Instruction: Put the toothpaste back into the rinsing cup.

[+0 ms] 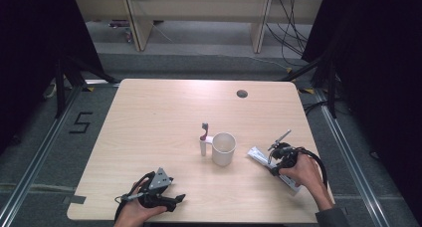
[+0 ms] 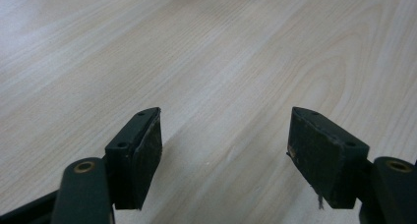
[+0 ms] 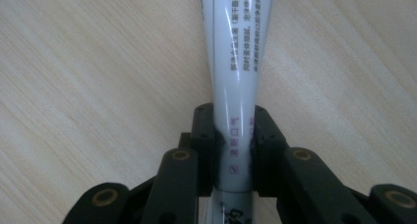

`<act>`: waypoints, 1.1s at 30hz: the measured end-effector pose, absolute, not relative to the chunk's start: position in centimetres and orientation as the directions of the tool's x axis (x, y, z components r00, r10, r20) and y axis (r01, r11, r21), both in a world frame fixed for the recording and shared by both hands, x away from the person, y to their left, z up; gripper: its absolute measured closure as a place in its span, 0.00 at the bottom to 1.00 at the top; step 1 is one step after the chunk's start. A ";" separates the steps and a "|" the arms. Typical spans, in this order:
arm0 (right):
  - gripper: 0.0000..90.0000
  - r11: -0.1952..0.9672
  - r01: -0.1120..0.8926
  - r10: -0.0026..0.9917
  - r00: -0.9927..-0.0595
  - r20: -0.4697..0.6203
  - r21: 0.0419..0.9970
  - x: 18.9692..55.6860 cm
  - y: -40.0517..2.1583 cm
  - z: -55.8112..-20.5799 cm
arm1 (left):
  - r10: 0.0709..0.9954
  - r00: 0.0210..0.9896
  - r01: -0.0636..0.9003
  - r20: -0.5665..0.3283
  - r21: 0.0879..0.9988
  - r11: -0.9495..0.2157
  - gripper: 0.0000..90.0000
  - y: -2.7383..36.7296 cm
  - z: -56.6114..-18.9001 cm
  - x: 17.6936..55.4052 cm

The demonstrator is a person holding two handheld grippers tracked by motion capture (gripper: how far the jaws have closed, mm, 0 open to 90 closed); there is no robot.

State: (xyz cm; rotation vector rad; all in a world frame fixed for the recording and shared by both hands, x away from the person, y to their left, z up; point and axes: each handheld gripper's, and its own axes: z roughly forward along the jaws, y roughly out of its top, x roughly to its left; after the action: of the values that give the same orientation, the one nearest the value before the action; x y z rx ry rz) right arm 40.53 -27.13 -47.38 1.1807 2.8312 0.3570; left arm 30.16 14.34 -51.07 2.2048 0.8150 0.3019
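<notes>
2 handheld grippers work a wooden table (image 1: 149, 117): the right gripper (image 3: 234, 150) clamps a white tube (image 3: 233, 62) beside a white mug (image 1: 223, 148), the left gripper (image 2: 223, 155) gapes empty.

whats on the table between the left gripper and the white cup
Nothing: in the high view the stretch of table between the left gripper and the white cup is bare wood.

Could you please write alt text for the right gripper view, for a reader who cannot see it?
The right gripper has its two black jaws closed on a white tube printed with small text, pinching it narrow. The tube runs up and away over the pale wooden table.
</notes>
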 end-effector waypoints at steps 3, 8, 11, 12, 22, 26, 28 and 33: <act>0.84 0.695 0.687 0.698 -0.716 0.031 0.213 40.6 -26.9 -47.3 | 0.633 0.772 0.462 -0.048 0.727 -0.508 0.33 14.2 -51.1 30.0; 0.85 0.710 0.679 0.688 -0.726 0.021 0.187 40.7 -26.6 -47.3 | 0.633 0.773 0.462 -0.052 0.729 -0.505 0.33 14.3 -51.1 30.1; 0.85 0.709 0.684 0.692 -0.721 0.018 0.172 40.7 -26.4 -47.2 | 0.633 0.773 0.460 -0.041 0.724 -0.514 0.34 14.3 -51.1 30.2; 0.85 0.711 0.682 0.690 -0.724 0.019 0.170 40.8 -26.4 -47.2 | 0.632 0.774 0.459 -0.038 0.722 -0.518 0.34 14.3 -51.1 30.2; 0.85 0.741 0.652 0.662 -0.750 -0.011 0.162 41.0 -26.5 -47.2 | 0.628 0.777 0.457 -0.037 0.719 -0.524 0.35 14.2 -51.1 30.2; 0.85 0.733 0.662 0.670 -0.742 0.001 0.156 40.9 -26.3 -47.2 | 0.628 0.777 0.461 -0.046 0.721 -0.517 0.35 14.2 -51.1 30.1; 0.85 0.735 0.663 0.671 -0.741 -0.015 0.144 41.0 -26.3 -47.2 | 0.634 0.772 0.460 -0.037 0.721 -0.518 0.35 14.3 -51.1 30.2; 0.85 0.753 0.644 0.651 -0.759 -0.014 0.139 41.2 -26.4 -47.2 | 0.627 0.777 0.460 -0.044 0.721 -0.519 0.35 14.2 -51.2 30.1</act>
State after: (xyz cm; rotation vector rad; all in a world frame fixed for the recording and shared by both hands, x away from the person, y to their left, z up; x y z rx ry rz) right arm 41.18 -26.36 -47.22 1.0665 2.8833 0.1932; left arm 30.12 14.16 -51.17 2.2108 0.8043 0.2848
